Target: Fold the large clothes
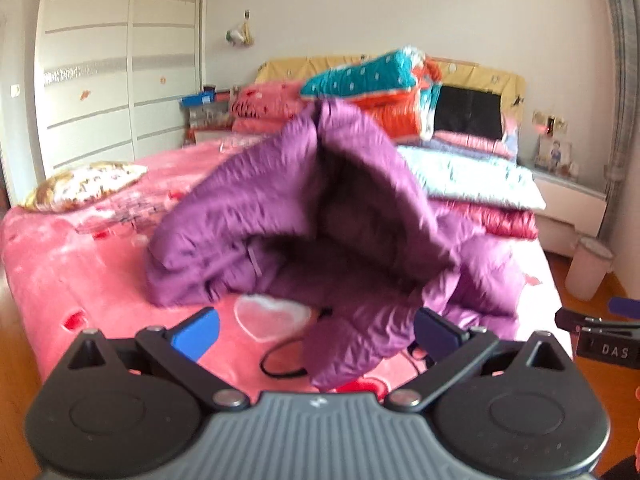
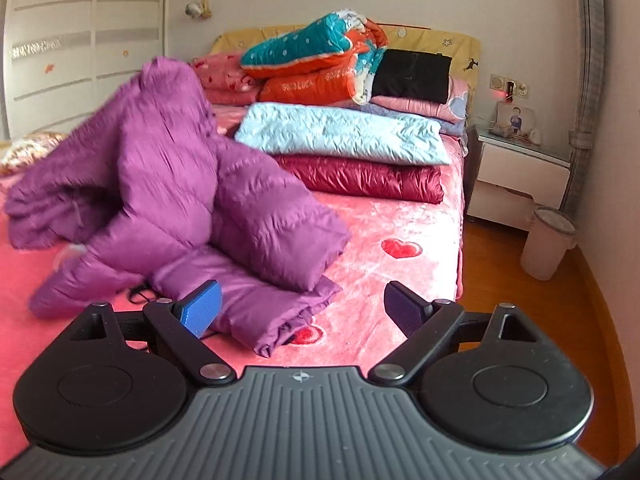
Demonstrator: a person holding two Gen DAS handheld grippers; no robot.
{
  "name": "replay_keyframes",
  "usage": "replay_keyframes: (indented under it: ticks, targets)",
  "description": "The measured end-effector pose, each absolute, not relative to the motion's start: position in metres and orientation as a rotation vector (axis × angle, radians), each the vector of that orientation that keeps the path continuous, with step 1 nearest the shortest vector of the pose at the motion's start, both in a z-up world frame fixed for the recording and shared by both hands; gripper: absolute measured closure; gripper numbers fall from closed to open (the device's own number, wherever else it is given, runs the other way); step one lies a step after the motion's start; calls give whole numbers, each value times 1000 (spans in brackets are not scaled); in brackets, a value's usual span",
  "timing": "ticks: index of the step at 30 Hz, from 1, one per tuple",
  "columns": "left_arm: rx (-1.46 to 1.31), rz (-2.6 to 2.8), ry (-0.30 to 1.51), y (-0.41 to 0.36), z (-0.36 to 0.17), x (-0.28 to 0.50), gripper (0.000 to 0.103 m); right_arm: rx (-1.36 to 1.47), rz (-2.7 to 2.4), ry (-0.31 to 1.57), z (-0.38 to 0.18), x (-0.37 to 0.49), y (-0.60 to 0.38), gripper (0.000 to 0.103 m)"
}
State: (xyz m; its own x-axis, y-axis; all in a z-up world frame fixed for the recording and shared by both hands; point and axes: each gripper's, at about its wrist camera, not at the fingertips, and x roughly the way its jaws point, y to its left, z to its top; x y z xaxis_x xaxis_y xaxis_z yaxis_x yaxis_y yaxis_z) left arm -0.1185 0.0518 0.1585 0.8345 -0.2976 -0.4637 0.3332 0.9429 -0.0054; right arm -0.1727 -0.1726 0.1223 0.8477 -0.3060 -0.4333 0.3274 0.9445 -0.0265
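Both claws, left claw [image 1: 316, 330] and right claw [image 2: 302, 308], gape, seemingly above the blurred purple coat [image 2: 180, 184]

The puffy coat [image 2: 176, 184] is looking purple, and the blanket [image 2: 392, 272] is showing pink with red hearts.

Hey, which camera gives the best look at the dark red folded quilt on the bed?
The right wrist view: the dark red quilt shows along its whole length under the light blue blanket. In the left wrist view the purple jacket hides most of it, leaving only its right end visible.
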Motion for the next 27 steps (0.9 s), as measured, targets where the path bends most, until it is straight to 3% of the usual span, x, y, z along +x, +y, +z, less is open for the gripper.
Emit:
replay_keyframes:
  ticks: [17,27]
  targets:
    - [71,-225,350,105,243,-161,0,19,-282,306,226,-223,-108,0]
    - [68,-203,255,120,269,-194,0,-2,-223,285,256,-244,-79,0]
